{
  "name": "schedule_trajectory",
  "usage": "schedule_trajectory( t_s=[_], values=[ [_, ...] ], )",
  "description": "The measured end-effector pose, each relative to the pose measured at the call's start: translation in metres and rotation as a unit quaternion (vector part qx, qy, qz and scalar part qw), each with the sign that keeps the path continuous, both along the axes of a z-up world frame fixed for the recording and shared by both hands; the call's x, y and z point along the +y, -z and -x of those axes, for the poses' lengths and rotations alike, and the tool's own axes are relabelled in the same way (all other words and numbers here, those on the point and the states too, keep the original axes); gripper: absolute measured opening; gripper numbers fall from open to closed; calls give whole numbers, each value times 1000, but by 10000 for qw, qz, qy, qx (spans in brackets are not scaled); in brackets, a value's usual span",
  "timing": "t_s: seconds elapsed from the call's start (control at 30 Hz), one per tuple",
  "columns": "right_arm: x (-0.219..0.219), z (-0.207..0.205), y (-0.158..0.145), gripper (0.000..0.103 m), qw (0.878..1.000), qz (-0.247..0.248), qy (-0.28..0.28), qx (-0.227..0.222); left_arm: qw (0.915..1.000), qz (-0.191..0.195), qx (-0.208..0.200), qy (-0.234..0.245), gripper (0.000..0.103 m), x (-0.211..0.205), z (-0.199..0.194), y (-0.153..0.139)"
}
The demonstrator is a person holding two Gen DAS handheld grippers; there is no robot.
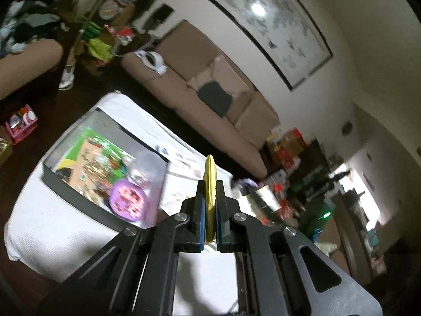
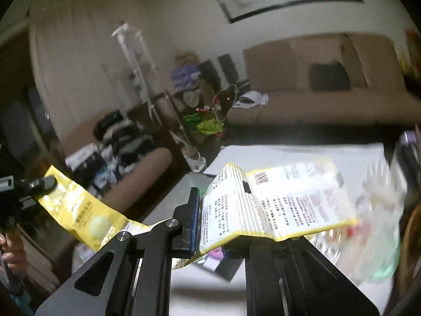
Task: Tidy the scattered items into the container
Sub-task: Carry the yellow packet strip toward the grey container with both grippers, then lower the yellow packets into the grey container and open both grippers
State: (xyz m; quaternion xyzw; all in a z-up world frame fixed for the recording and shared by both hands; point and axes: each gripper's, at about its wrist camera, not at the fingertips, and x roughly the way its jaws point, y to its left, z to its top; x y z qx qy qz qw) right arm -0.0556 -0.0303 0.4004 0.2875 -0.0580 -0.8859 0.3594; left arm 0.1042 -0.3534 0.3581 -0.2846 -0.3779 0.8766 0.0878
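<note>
My left gripper (image 1: 210,197) is shut on the edge of a yellow snack packet (image 1: 209,184), held in the air above the white-covered table (image 1: 52,223). The same packet (image 2: 276,205) spans the right wrist view, its printed back up. My right gripper (image 2: 218,210) is shut on its other end; its right finger is hidden under the packet. The left gripper (image 2: 44,184) shows at the far left there, pinching the packet's corner. The black container (image 1: 68,187) lies on the table to the left, holding a green box and a purple round item (image 1: 127,198).
A brown sofa (image 1: 210,100) runs behind the table. A clear bag (image 2: 379,210) lies on the table at the right. A foil packet (image 1: 263,197) lies near the table's far end. Clutter and a pink toy (image 1: 22,123) stand on the dark floor.
</note>
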Motion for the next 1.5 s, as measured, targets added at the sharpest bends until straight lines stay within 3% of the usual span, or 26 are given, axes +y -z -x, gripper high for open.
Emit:
schedule_trajectory(
  t_s=[0.2, 0.33, 0.5, 0.6, 0.73, 0.87, 0.97, 1.03, 1.13, 1.27, 1.37, 1.43, 1.5],
  values=[
    [-115, 76, 12, 12, 9962, -770, -316, 249, 9976, -16, -150, -669, 5, -61, 31, 60],
    [-205, 118, 49, 11, 9909, -1201, -517, 311, 9937, -4, -340, -1066, 5, -96, 65, 111],
    [-279, 153, 106, 10, 9833, -1634, -641, 483, 9886, 180, -724, -1308, 5, -123, 112, 175],
    [-306, 171, 138, 10, 9790, -1803, -747, 581, 9856, 316, -958, -1359, 6, -133, 137, 209],
    [-331, 191, 164, 9, 9751, -1915, -879, 687, 9795, 770, -1233, -1397, 6, -129, 157, 236],
    [-347, 200, 182, 9, 9707, -2039, -1021, 763, 9755, 1010, -1477, -1280, 9, -119, 166, 251],
    [-359, 193, 198, 10, 9579, -2369, -1252, 1032, 9719, 1115, -1644, -1265, 13, -114, 160, 256],
    [-363, 181, 208, 10, 9441, -2677, -1421, 1301, 9731, 1028, -1641, -1250, 20, -112, 150, 257],
    [-368, 159, 225, 10, 9148, -3178, -1623, 1893, 9728, 777, -1768, -1280, 48, -118, 137, 263],
    [-373, 127, 249, 10, 8692, -3676, -1971, 2656, 9802, 481, -1340, -1373, 48, -127, 109, 249],
    [-376, 94, 270, 12, 8155, -4014, -2579, 3275, 9817, 142, -967, -1635, 48, -147, 80, 233],
    [-371, 73, 284, 26, 7752, -4215, -2976, 3645, 9793, 110, -824, -1844, 48, -160, 64, 224],
    [-361, 62, 291, 29, 7537, -4297, -3319, 3702, 9785, 114, -808, -1892, 48, -170, 57, 220]
  ],
)
